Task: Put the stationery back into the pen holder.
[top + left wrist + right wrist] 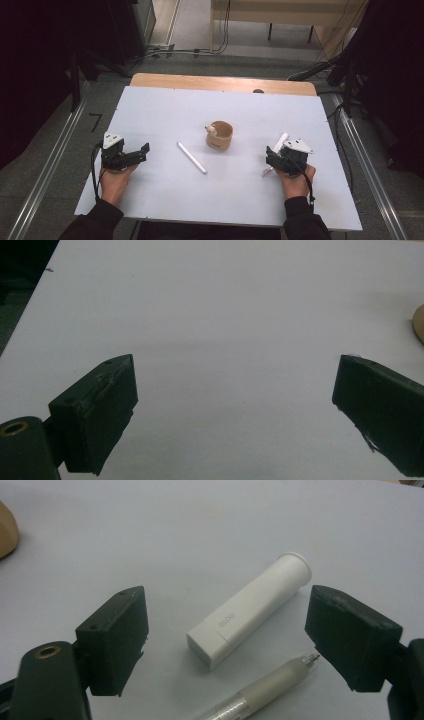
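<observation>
Right gripper (225, 630): matte black block jaws spread wide, nothing held. Between them lies a smooth white plastic tube (250, 610), squared at its near end, flared round at its far end. A frosted translucent pen (260, 692) lies just nearer, tip toward the right-hand jaw. Left gripper (235, 405): jaws apart over bare white tabletop (210, 300), round wooden holder (220, 135) ahead to its right.
</observation>
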### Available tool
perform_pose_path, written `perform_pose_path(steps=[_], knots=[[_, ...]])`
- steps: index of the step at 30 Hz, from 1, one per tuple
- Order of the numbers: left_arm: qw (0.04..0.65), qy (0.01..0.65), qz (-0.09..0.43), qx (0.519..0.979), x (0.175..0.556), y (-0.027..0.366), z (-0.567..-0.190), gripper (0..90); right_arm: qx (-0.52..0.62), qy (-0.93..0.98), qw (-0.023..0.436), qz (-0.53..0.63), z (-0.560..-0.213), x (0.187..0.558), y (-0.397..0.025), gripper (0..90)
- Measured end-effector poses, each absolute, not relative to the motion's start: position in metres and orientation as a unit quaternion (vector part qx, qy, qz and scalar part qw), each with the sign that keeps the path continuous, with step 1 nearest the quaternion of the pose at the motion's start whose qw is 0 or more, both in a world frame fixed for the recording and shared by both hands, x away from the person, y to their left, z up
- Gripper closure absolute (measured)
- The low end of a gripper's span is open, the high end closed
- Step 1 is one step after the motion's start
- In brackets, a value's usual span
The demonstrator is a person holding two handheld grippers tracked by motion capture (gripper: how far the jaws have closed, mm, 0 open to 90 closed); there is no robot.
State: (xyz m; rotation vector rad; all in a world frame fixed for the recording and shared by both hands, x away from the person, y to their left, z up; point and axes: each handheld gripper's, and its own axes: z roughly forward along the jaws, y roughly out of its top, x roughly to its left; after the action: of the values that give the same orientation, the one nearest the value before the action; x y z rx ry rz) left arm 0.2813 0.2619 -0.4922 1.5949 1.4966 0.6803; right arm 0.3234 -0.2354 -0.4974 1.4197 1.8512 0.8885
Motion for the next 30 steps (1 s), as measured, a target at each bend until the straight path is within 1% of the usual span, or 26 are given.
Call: perform_pose_path(steps=[9,10,11,15,30], knots=[[0.412,0.595,0.271,0.635,0.282,0.262,-0.493,4.9,0.555,0.706,0.304,0.318,-0.503,0.334,-0.233,22.1],[0.412,0.595,0.271,0.635,0.282,0.262,-0.493,4.9,0.557,0.707,0.298,0.317,-0.504,0.336,-0.232,25.0],[0.412,0.595,0.271,0.635,0.282,0.262,-0.493,4.9,0.557,0.707,0.298,0.317,-0.504,0.336,-0.232,25.0],[0.412,0.595,0.271,0.635,0.282,0.262,-0.492,4.9,0.569,0.701,0.294,0.314,-0.504,0.338,-0.232,29.6],[0.413,0.595,0.271,0.634,0.282,0.262,-0.492,4.9,0.602,0.684,0.282,0.301,-0.505,0.343,-0.234,34.7]])
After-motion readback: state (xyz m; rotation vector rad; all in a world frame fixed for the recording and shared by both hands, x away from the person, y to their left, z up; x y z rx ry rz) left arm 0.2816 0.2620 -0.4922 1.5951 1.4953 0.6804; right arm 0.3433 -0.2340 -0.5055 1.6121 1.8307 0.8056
